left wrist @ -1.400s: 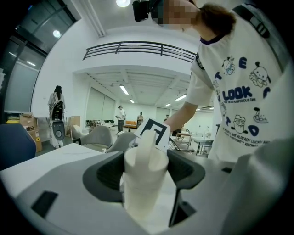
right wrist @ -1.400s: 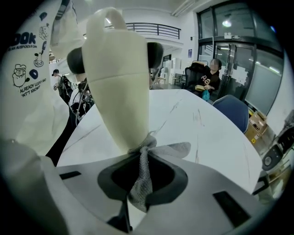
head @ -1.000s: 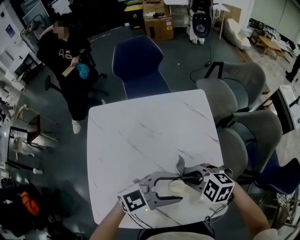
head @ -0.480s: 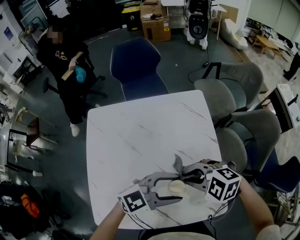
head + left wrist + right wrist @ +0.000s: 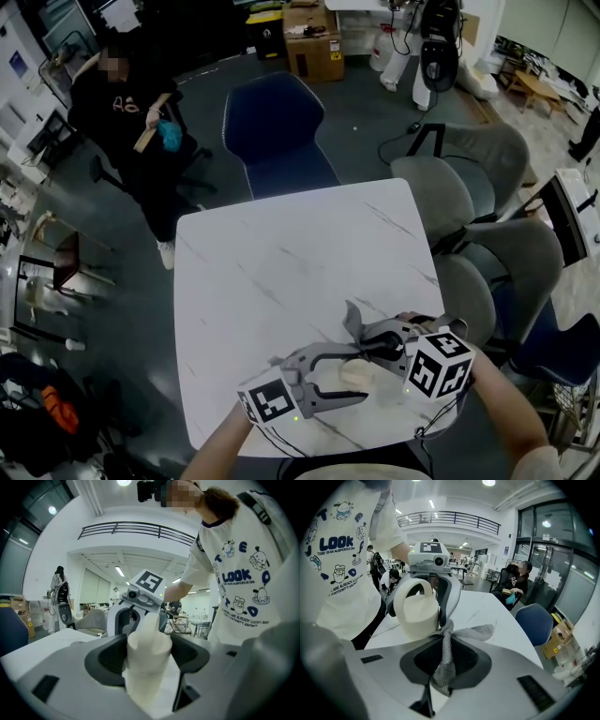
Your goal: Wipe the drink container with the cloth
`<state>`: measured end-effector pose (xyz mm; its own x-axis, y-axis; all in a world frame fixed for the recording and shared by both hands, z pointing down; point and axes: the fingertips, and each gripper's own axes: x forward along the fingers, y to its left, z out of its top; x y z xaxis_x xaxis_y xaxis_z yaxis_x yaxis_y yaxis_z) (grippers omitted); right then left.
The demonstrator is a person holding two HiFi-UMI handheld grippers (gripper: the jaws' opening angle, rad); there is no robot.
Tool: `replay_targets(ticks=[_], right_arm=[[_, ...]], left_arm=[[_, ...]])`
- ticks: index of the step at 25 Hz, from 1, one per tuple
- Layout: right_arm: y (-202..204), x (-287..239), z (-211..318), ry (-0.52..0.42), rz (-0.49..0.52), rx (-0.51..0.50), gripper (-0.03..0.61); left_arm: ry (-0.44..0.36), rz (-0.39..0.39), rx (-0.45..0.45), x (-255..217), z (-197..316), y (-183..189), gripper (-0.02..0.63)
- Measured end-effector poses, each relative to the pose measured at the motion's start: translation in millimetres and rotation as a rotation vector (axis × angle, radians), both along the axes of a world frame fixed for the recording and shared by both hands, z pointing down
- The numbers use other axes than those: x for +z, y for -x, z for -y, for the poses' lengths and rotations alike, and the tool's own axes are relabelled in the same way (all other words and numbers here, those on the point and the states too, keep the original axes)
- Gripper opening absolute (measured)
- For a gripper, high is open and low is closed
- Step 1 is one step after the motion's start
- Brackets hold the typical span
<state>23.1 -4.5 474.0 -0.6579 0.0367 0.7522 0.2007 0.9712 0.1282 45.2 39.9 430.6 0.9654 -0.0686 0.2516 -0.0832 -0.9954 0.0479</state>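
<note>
A cream drink container (image 5: 353, 376) with a handle (image 5: 417, 609) is held just above the white marble table (image 5: 281, 272), near its front edge. My left gripper (image 5: 362, 373) is shut on the container (image 5: 147, 660), one jaw on each side. My right gripper (image 5: 373, 345) is shut on a grey mesh cloth (image 5: 353, 324). The cloth (image 5: 445, 658) hangs between the jaws, and its free end fans out against the container's side. The two grippers face each other, almost touching.
A blue chair (image 5: 277, 131) stands at the table's far side and grey chairs (image 5: 469, 244) along its right. A person in black (image 5: 131, 112) sits far left on the floor level. Boxes (image 5: 314, 37) and equipment lie further back.
My right gripper has shifted slightly left and down with the cloth against the container. The left gripper holds steady. The seated person in the background has moved a little.
</note>
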Motion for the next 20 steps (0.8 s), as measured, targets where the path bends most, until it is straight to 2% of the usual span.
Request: replay_targets(ticks=[10,20], right_arm=[[8,36,6,0.016,-0.061,-0.017,0.051],[6,77,4,0.076,-0.102,0.038,0.051]], left_arm=[[-0.001,-0.001,0.000,0,1,-1,0.296],[0.000,-0.004,-0.001,0,-1,0,0.296]])
